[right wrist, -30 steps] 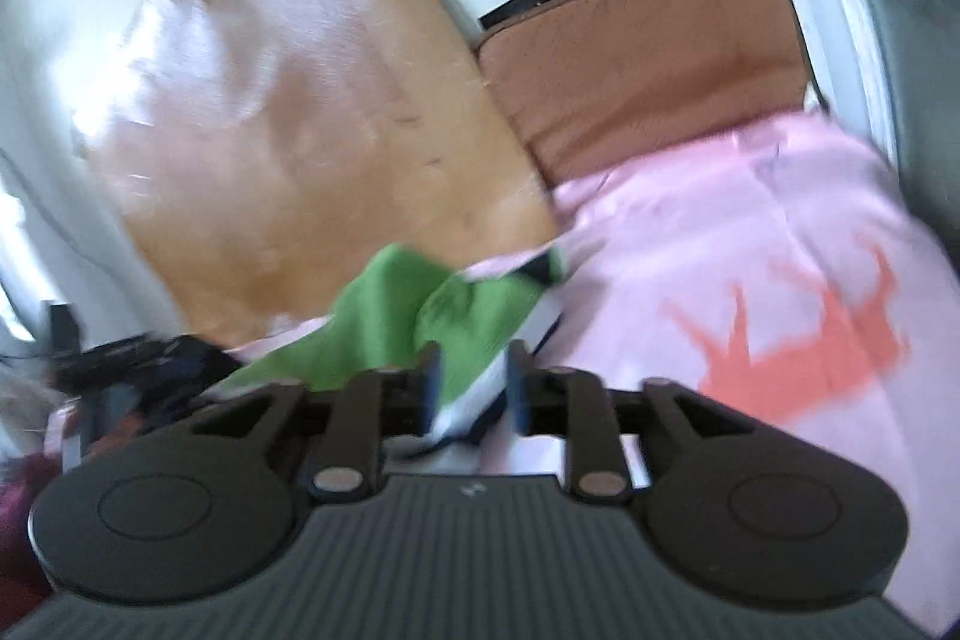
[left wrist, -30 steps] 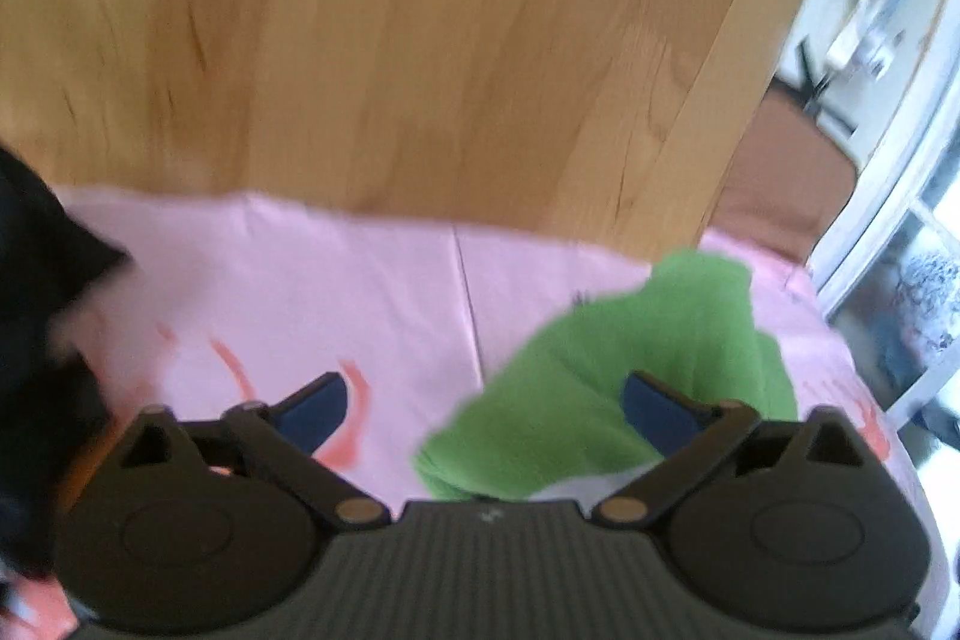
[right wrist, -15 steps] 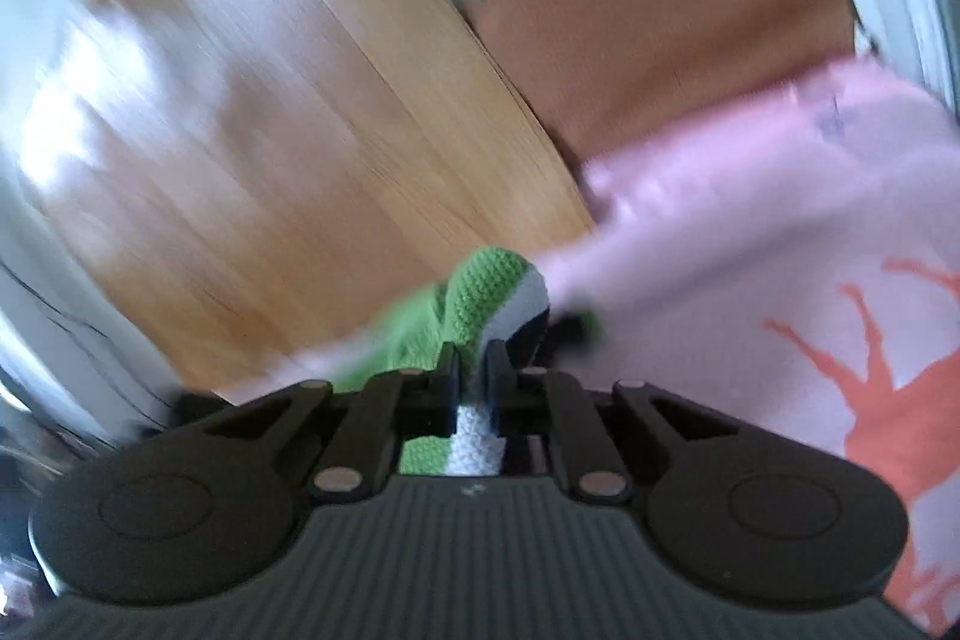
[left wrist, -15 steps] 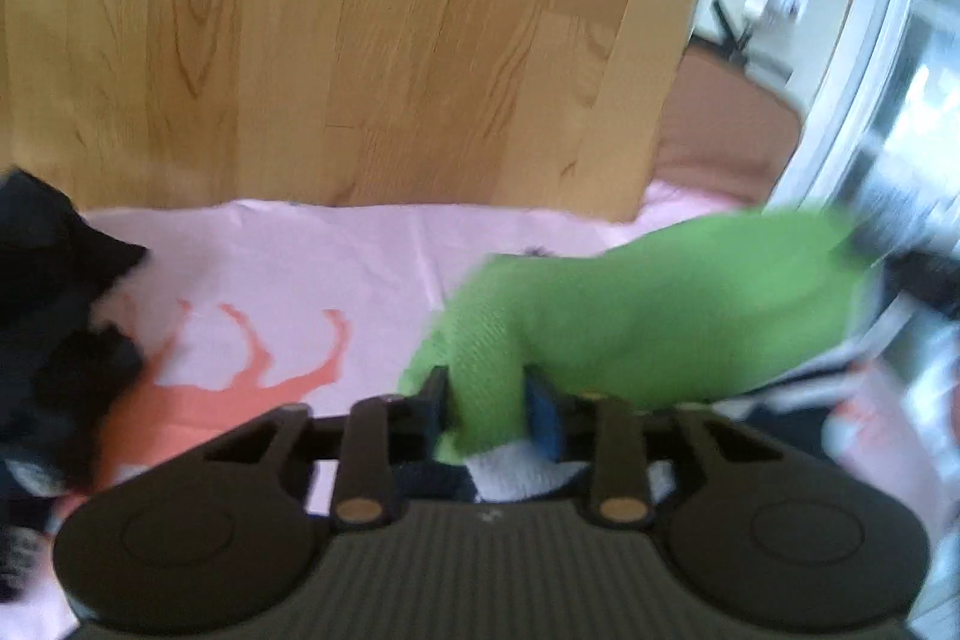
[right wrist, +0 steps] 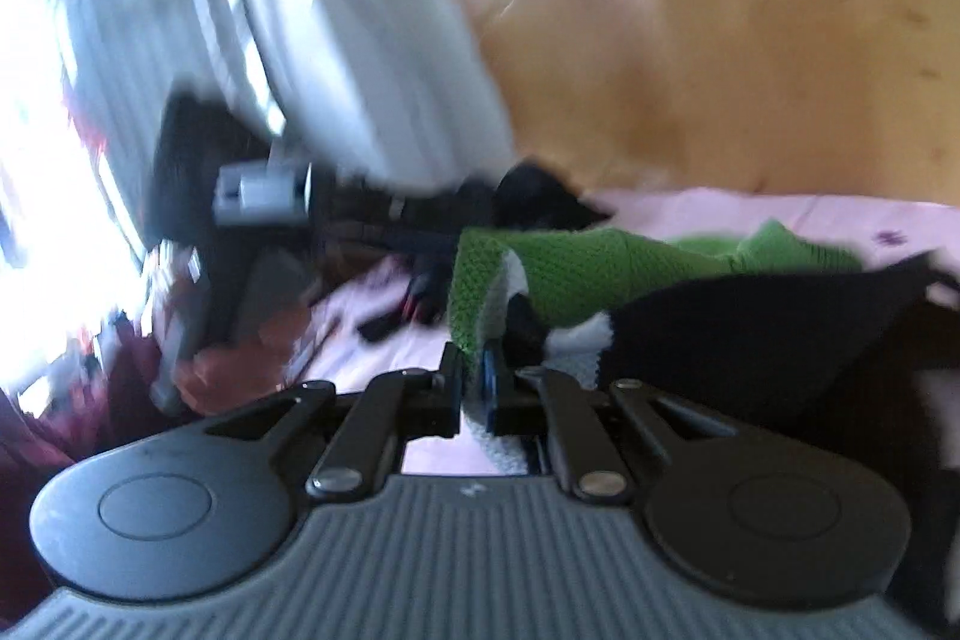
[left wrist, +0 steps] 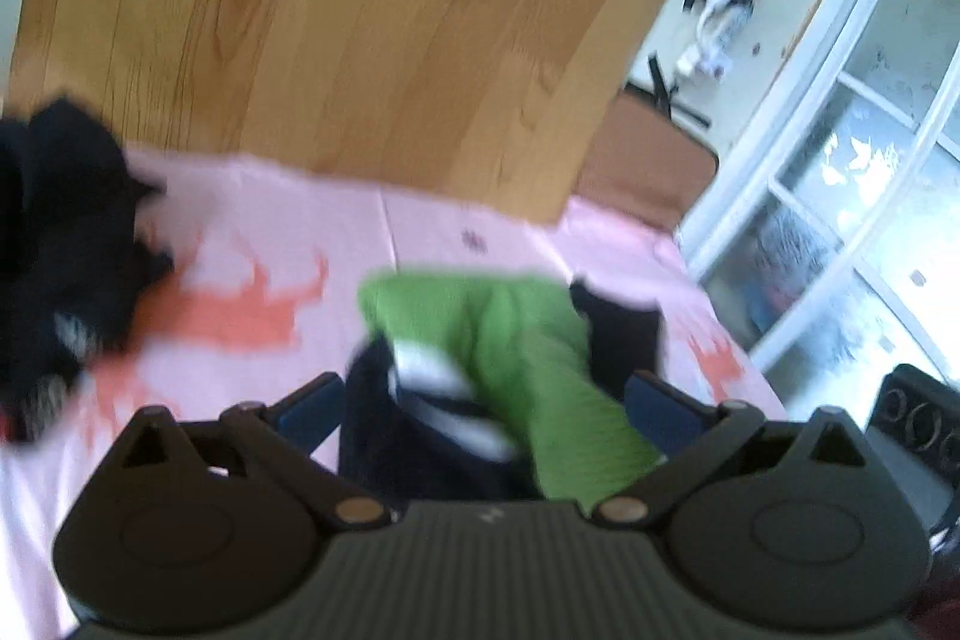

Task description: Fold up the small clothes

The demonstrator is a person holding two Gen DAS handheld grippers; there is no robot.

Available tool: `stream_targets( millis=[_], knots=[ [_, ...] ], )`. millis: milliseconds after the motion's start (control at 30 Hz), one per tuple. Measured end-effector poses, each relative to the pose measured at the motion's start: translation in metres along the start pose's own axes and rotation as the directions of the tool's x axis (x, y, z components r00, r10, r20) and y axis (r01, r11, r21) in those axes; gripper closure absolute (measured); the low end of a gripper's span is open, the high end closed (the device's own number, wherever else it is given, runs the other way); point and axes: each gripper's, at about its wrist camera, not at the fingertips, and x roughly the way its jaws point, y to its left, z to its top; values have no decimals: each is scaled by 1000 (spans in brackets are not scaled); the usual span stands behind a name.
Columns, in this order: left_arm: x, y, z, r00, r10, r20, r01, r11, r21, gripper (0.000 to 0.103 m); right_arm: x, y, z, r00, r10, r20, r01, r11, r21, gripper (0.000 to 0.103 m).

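A small green knit garment (left wrist: 510, 334) with white and black bands lies on the pink sheet (left wrist: 270, 232). My left gripper (left wrist: 483, 394) hovers over its near end. Its jaws are opening wide, the cloth lies between the blue pads, and neither pad presses on it. In the right wrist view the same garment (right wrist: 600, 268) stretches away to the right above the sheet. My right gripper (right wrist: 474, 370) is shut on its green and white edge. The view is blurred by motion.
A pile of black clothes (left wrist: 66, 244) lies at the left of the sheet. A wooden board (left wrist: 360, 10) stands behind the bed, with a brown cushion (left wrist: 648, 160) and a window (left wrist: 870, 160) to its right. Dark clutter (right wrist: 240, 250) sits beyond the sheet's far end.
My left gripper closed on the green garment, then opened and let it go. My right gripper shut on the garment's edge and swung left with it, drawing the cloth out.
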Motion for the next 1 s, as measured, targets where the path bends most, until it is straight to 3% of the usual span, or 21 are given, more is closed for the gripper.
stream_targets(
  millis=[133, 300, 400, 500, 567, 633, 700, 767, 833, 867, 900, 967, 1000],
  knots=[
    [11, 12, -14, 993, -78, -88, 71, 994, -77, 0, 30, 20, -22, 999, -10, -47, 4, 994, -110, 93],
    [41, 9, -30, 979, -109, -170, 96, 992, -84, 19, 33, 15, -21, 998, -15, -69, 8, 994, -107, 89],
    [49, 16, -38, 976, -122, -180, 102, 988, -117, 18, 15, 10, -18, 995, 25, -102, -39, 990, -137, 85],
    [38, 24, -41, 983, -138, -125, 120, 983, -140, 8, -12, 0, -6, 998, 13, -55, -22, 986, -167, 84],
    [25, 31, -41, 987, -143, -71, 130, 978, -165, 2, -28, -13, 6, 998, -57, 3, 57, 985, -161, 74],
    [17, 36, -40, 990, -137, -44, 127, 974, -187, 2, -38, -30, 16, 985, -158, 67, 168, 970, -177, 32],
    [17, 36, -41, 992, -118, -50, 105, 975, -198, 2, -37, -45, 17, 952, -281, 120, 302, 924, -236, 22],
    [24, 34, -44, 992, -106, -74, 89, 975, -202, 2, -18, -63, 17, 925, -371, 80, 377, 874, -308, 22],
    [35, 36, -47, 989, -105, -106, 79, 972, -221, 4, 0, -80, 14, 901, -432, 35, 418, 843, -339, 26],
    [42, 38, -49, 986, -108, -124, 76, 968, -239, 8, 5, -86, 12, 896, -443, 15, 423, 843, -331, 49],
    [49, 39, -50, 984, -111, -138, 74, 964, -254, 12, 10, -93, 12, 893, -450, -11, 424, 850, -313, 98],
    [58, 44, -51, 980, -124, -157, 76, 956, -282, 17, 2, -92, 14, 898, -437, -38, 413, 871, -265, 97],
    [59, 46, -50, 980, -128, -154, 79, 954, -291, 16, -12, -82, 13, 921, -390, -22, 369, 889, -271, 98]
  ],
)
